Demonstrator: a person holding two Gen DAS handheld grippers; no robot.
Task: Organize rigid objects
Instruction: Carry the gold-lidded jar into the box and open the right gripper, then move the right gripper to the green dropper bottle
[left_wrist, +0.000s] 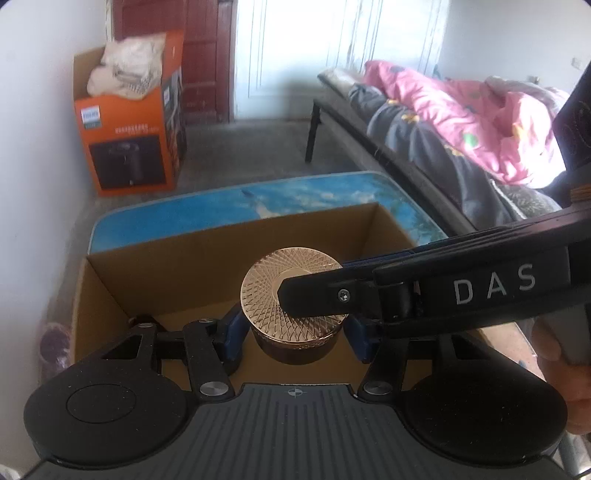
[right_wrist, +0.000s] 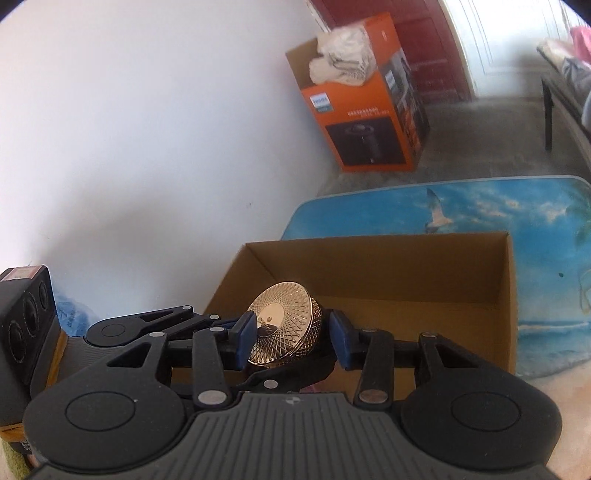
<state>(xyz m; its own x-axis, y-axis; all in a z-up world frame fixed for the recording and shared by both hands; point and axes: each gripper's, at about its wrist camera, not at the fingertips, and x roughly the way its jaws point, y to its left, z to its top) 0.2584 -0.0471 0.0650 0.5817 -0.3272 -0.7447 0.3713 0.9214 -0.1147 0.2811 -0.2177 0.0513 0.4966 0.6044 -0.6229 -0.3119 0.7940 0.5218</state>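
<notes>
1. At the far left of the left wrist view, an orange carton (left_wrist: 135, 122) is seen on the floor against the white wall, well apart from the work.
2. Nearer, an open cardboard box (left_wrist: 110, 280) is seen on a blue table (left_wrist: 177, 210); its floor looks bare where it is visible.
3. Over the box a round jar (left_wrist: 295, 332) with a patterned gold lid (left_wrist: 273, 295) is held. The left gripper (left_wrist: 293, 334) is clamped on the jar's dark body, a blue pad at each side.
4. From the right, the right gripper (right_wrist: 291, 334) is laid across the same jar, and its jaws are closed on the gold lid, one finger (left_wrist: 314, 286) over the top face. In its own view the lid's face is seen tilted, turned toward the left pad.
5. The jar's axis is judged roughly upright and its body squat. Both hands are on it, so neither is nearer; the box floor lies directly beneath and ahead.
6. The coming move is judged to turn on that vertical gap: the jar has only to be lowered straight into the box.
7. At the far right, a bed (left_wrist: 424, 122) with a pink quilt is seen.
</notes>
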